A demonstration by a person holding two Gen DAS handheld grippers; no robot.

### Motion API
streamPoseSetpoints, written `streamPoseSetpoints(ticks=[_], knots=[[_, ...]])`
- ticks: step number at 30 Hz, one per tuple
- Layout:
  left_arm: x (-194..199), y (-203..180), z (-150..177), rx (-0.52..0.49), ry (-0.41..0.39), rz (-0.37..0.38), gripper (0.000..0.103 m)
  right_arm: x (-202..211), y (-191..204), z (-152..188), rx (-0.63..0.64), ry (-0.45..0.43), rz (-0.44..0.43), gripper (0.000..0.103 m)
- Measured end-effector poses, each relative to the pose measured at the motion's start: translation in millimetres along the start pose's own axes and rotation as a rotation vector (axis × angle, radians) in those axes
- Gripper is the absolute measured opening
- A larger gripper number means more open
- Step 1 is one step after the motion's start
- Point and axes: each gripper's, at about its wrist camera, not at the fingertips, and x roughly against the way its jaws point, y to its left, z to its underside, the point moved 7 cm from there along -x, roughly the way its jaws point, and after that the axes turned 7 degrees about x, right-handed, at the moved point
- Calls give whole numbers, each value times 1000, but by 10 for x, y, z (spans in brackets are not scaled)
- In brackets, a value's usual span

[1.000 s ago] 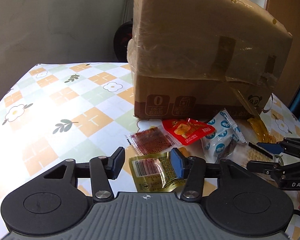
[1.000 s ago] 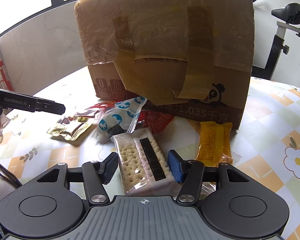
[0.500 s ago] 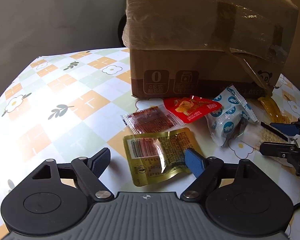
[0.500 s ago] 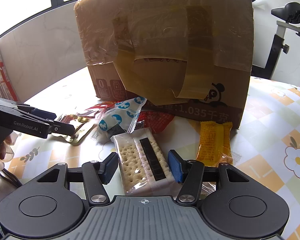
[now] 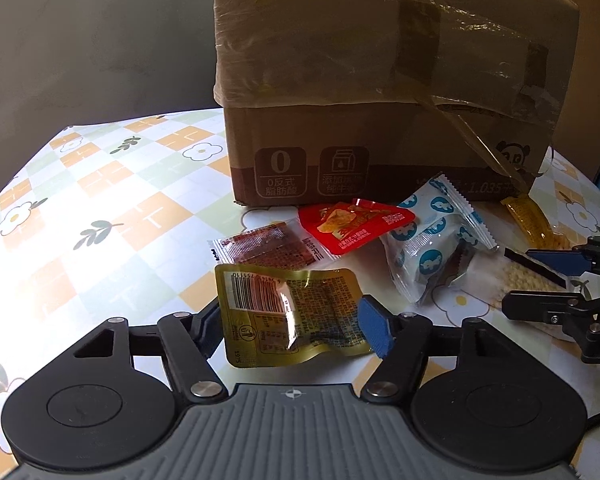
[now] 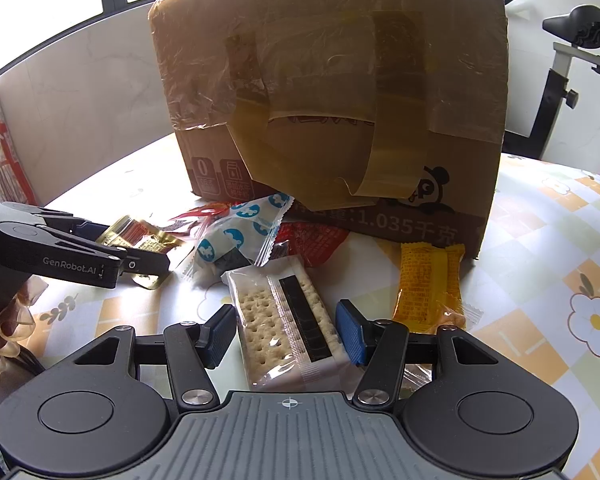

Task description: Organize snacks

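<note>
My left gripper (image 5: pixel 292 330) is open with its jaws on either side of a gold snack packet (image 5: pixel 292 312) that lies on the table; its left fingertip is hidden behind the packet. My right gripper (image 6: pixel 286 338) is open around a clear cracker pack (image 6: pixel 286 320), apart from its sides. Beyond lie a clear packet of red-brown snack (image 5: pixel 268 246), a red packet (image 5: pixel 352 224), a white packet with blue prints (image 5: pixel 432 240) and a yellow packet (image 6: pixel 428 284). The right gripper also shows in the left wrist view (image 5: pixel 548 280).
A large taped cardboard box (image 5: pixel 380 92) stands right behind the snacks on the flower-patterned tablecloth (image 5: pixel 100 216). A wall runs behind the table on the left. An exercise bike (image 6: pixel 568 64) stands beyond the table on the right.
My left gripper has opened wider and moved forward and down, so its jaws now flank the gold packet. The right gripper has stayed open around the cracker pack.
</note>
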Motion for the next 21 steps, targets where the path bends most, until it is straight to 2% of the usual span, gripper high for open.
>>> streamPoseSetpoints(ticks=[4, 7, 8, 10, 11, 12, 21], knots=[[18, -10, 10, 6, -5, 2, 64, 0, 0, 0, 0, 0, 0, 52], [58, 7, -6, 33, -14, 37, 44, 0, 1, 0, 0, 0, 0, 52], [73, -2, -11, 35, -15, 56, 27, 1, 0, 0, 0, 0, 0, 52], [97, -18, -7, 28, -18, 58, 26, 1, 1, 0, 0, 0, 0, 52], [114, -20, -9, 27, -28, 59, 16, 0, 1, 0, -1, 0, 0, 52], [150, -9, -26, 36, -47, 62, 11, 1, 1, 0, 0, 0, 0, 52], [330, 111, -130, 93, -91, 77, 6, 2, 4, 0, 2, -1, 2, 52]])
